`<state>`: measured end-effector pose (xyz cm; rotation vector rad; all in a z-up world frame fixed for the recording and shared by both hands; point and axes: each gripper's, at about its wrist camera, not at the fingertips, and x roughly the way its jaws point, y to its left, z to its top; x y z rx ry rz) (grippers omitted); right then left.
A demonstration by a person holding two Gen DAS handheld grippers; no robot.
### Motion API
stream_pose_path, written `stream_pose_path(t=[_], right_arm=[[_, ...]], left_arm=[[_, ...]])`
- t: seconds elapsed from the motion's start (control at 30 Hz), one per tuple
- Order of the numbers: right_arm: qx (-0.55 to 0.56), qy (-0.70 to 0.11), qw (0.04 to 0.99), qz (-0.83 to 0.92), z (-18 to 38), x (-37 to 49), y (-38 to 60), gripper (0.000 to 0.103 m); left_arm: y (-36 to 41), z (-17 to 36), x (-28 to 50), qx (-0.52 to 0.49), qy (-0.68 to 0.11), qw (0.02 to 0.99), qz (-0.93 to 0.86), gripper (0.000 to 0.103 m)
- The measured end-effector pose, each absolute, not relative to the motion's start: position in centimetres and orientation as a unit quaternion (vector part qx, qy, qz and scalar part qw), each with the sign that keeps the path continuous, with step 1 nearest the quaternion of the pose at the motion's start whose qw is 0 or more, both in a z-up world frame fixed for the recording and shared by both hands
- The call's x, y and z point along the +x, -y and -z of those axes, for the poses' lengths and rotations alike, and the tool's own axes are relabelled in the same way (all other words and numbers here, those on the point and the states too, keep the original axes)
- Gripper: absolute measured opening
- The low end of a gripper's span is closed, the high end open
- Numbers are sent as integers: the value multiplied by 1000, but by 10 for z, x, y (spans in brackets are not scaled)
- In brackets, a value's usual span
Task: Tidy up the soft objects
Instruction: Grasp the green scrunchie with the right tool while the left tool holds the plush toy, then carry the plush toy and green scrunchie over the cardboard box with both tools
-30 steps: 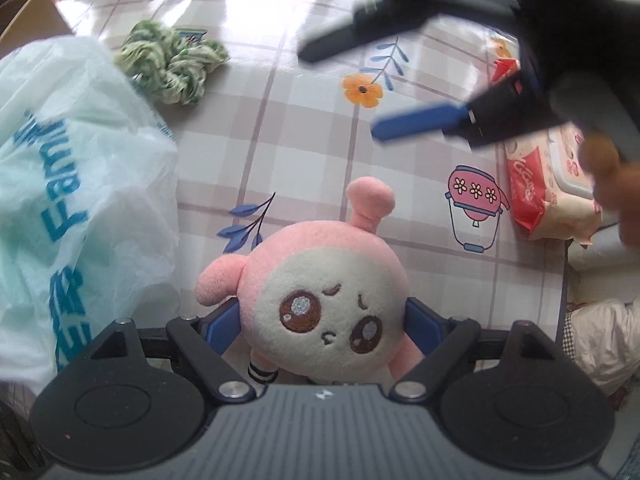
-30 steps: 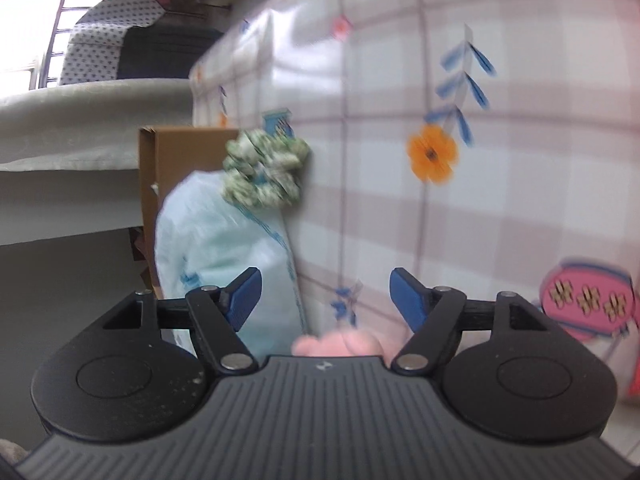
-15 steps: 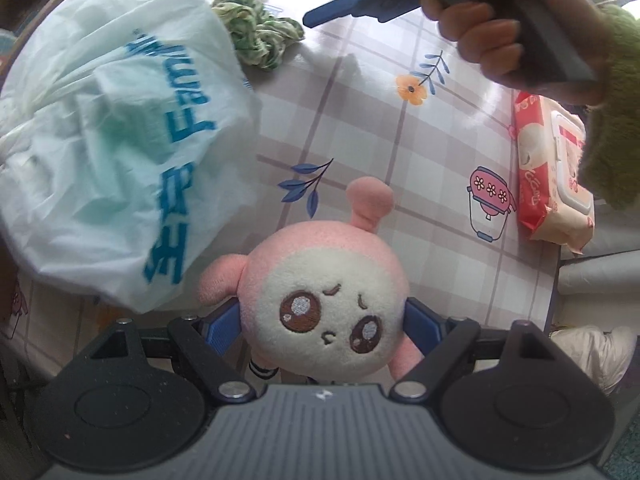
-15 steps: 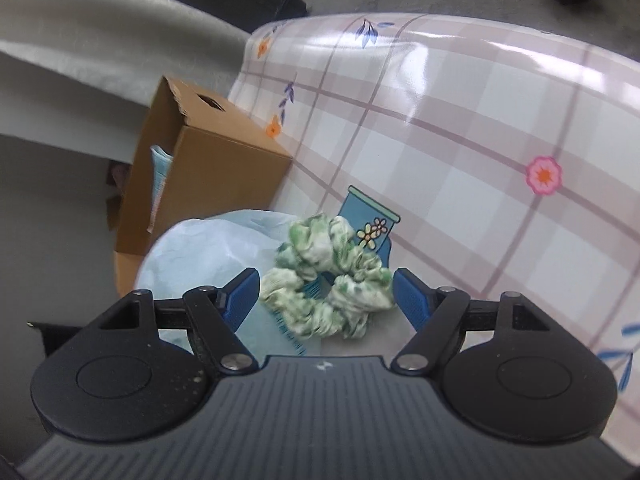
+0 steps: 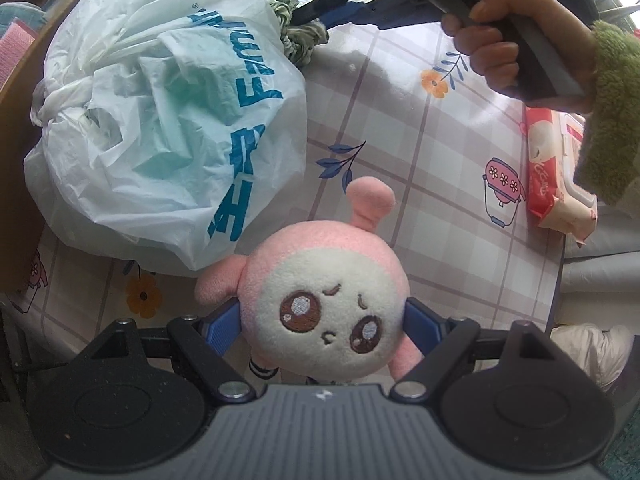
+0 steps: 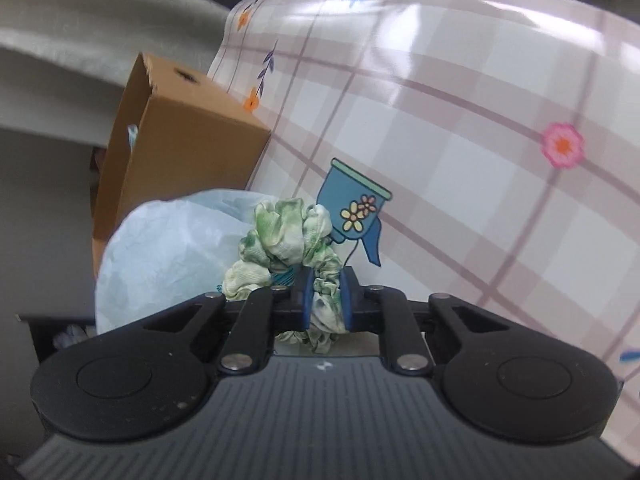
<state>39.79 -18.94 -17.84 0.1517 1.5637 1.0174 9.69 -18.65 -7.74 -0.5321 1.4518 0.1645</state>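
Crowded left, clear right

A bulging plastic bag [image 5: 160,120] and cardboard box [image 6: 176,152] block the left; bare tablecloth [image 6: 460,160] lies open toward the wipes pack [image 5: 556,176].

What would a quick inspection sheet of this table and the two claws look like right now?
Surface: glossy checked tablecloth with flower prints.
Job's things: round pink-and-white plush doll; green-and-white fabric scrunchie.
Clutter: knotted white plastic bag with blue lettering; red-and-white wipes pack.
Grippers: left claw hugs the doll; right claw is closing, scrunchie pinched between its pads.
Cables: nothing seen.
Surroundings: brown cardboard box at the table edge; hand in a green fleece sleeve.
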Motion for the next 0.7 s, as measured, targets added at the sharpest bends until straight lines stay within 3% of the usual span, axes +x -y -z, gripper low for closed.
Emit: stream_pose_path(t=[0.43, 0.7], right_arm=[[266, -638, 626, -361, 125, 384, 314, 11], [330, -617, 633, -331, 84, 346, 364, 11]], left_arm=[[210, 63, 109, -194, -645, 739, -26, 86], [199, 35, 106, -201, -619, 759, 20, 86]])
